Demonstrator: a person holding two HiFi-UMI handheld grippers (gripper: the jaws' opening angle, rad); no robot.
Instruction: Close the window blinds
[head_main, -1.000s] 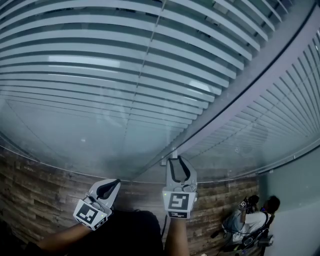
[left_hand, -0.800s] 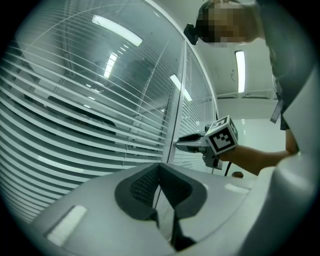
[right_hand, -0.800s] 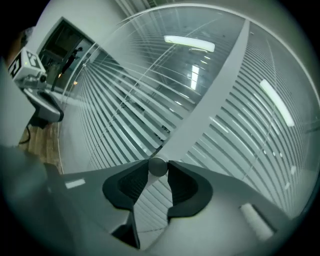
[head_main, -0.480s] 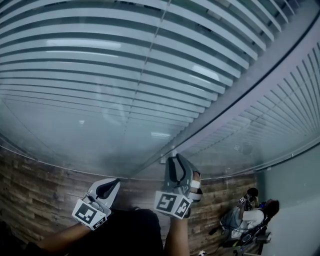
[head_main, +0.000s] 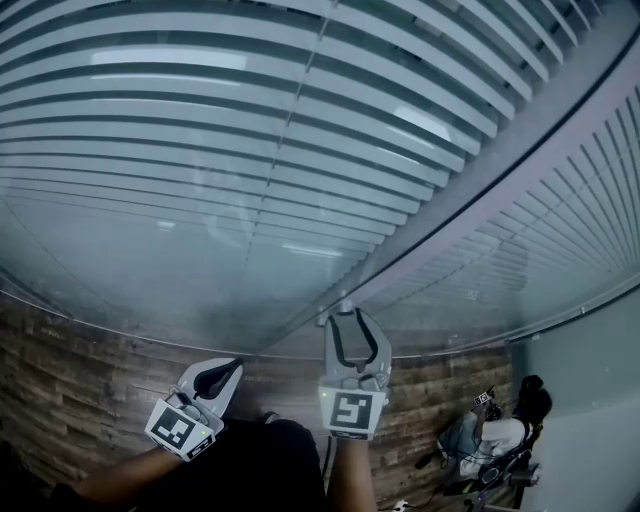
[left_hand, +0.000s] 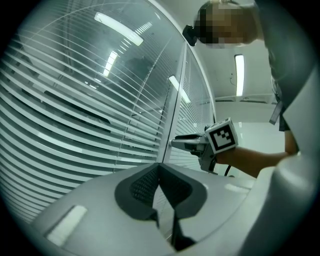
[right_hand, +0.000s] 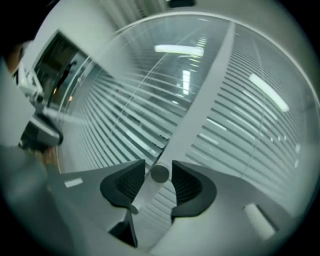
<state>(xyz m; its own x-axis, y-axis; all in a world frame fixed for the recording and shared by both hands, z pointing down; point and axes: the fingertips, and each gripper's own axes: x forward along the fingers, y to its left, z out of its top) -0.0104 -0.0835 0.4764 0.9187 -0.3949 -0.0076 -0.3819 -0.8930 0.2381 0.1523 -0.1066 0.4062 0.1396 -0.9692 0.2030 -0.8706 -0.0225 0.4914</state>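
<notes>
Slatted window blinds (head_main: 250, 130) hang behind glass, their slats tilted partly open; they also show in the left gripper view (left_hand: 75, 125) and the right gripper view (right_hand: 125, 115). A small round grey knob (right_hand: 159, 173) sticks out of the pale window frame post (right_hand: 200, 110). My right gripper (right_hand: 159, 169) has the knob between its jaws; the jaws have just been opening and a thin gap shows beside the knob. In the head view the right gripper (head_main: 353, 318) reaches up to the post (head_main: 480, 210). My left gripper (head_main: 222, 368) hangs lower left, shut and empty (left_hand: 160, 167).
A person (head_main: 500, 435) sits at the lower right with dark equipment. A wood-plank surface (head_main: 60, 400) runs below the glass. From the left gripper view, my right gripper (left_hand: 176, 142) shows level against the post (left_hand: 170, 125).
The right gripper was rolled over to one side half a second ago and now stands straight again with its jaws wider around the knob. The left gripper has stayed put.
</notes>
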